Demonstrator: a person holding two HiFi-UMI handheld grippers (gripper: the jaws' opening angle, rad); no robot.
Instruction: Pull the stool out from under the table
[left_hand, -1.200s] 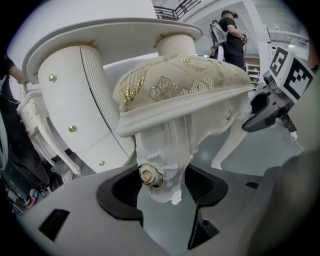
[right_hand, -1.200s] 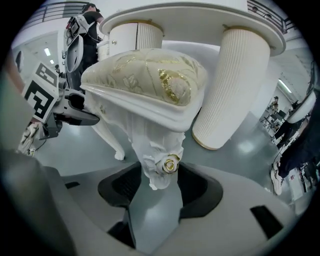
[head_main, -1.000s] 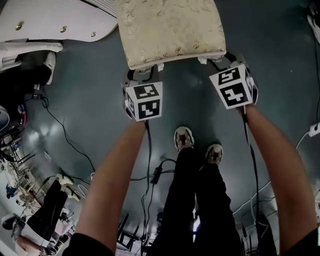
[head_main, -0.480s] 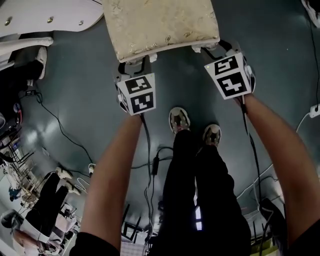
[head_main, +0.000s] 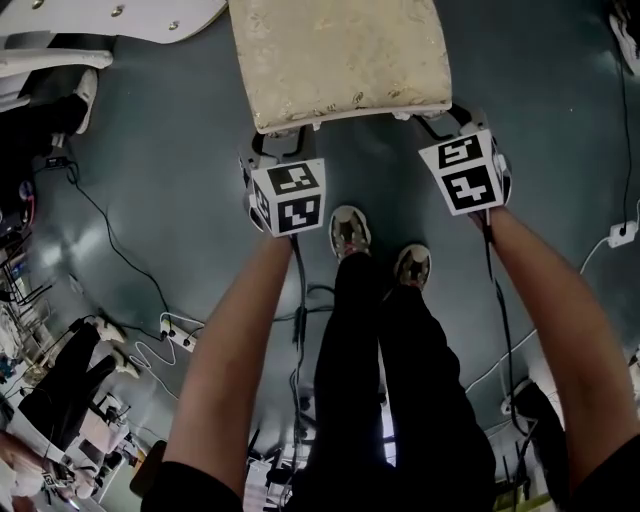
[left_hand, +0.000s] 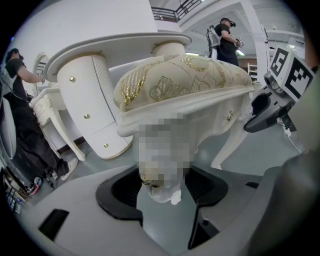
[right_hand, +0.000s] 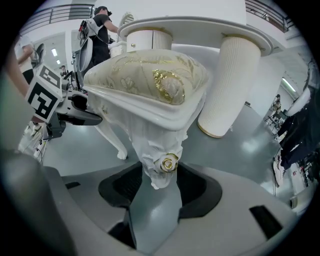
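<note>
Now left hand-held gripper (left_hand: 162, 187) clamped on stool (head_main: 340, 60) leg; right hand-held gripper (right_hand: 155, 185) clamped on other leg.

words: none to read | numbers: none | marks: black-and-white squares on left cube (head_main: 288, 197), right cube (head_main: 467, 175)

Head steeply down (all share stool (head_main: 340, 60)).

Bright, even indoor light sheens the grey floor (right_hand: 245, 142); both gripper views bulge fisheye, dark-cornered.
</note>
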